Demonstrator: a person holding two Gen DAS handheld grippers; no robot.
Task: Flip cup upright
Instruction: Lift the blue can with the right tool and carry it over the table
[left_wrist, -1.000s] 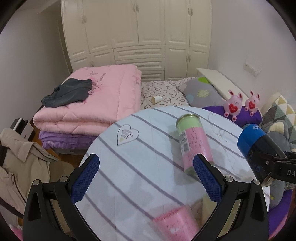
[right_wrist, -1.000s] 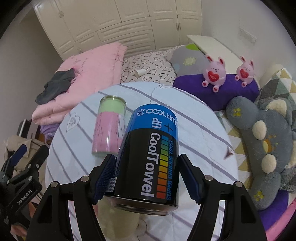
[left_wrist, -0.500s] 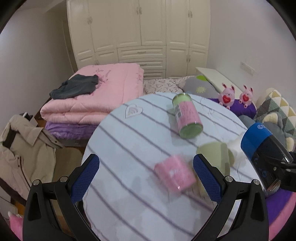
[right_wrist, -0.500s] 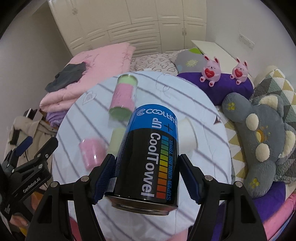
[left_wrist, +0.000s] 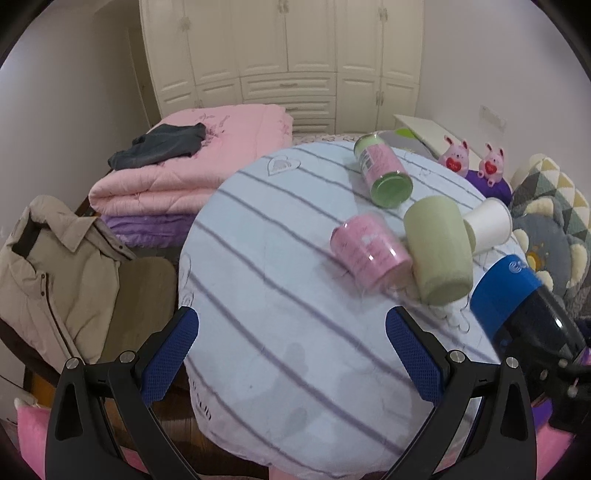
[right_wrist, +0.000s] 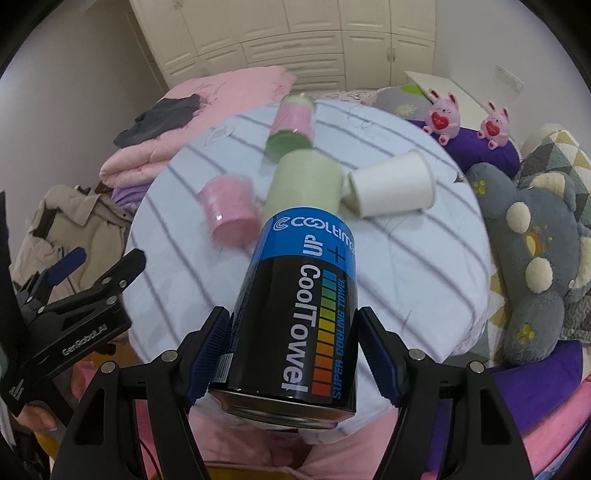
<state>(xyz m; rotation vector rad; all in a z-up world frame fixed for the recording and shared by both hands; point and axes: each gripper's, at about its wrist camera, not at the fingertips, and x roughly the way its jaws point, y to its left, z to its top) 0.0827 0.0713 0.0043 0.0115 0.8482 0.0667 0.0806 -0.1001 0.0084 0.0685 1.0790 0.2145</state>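
Black-and-blue CoolTowel canister (right_wrist: 295, 317) clamped between right gripper (right_wrist: 293, 350) pads, lifted above near edge of round striped table (left_wrist: 280, 332), blue end pointing away, print inverted. Same canister at right edge of left view (left_wrist: 517, 306). Left gripper (left_wrist: 291, 347) jaws wide, nothing between, hovering over table's near side. Beyond on table: pink cup (left_wrist: 369, 254), green cup (left_wrist: 437, 254), white paper cup (left_wrist: 487, 225), all lying on sides, close together. Pink-green canister (left_wrist: 384, 173) lying farther back. Folded pink quilt (left_wrist: 192, 173) behind table.
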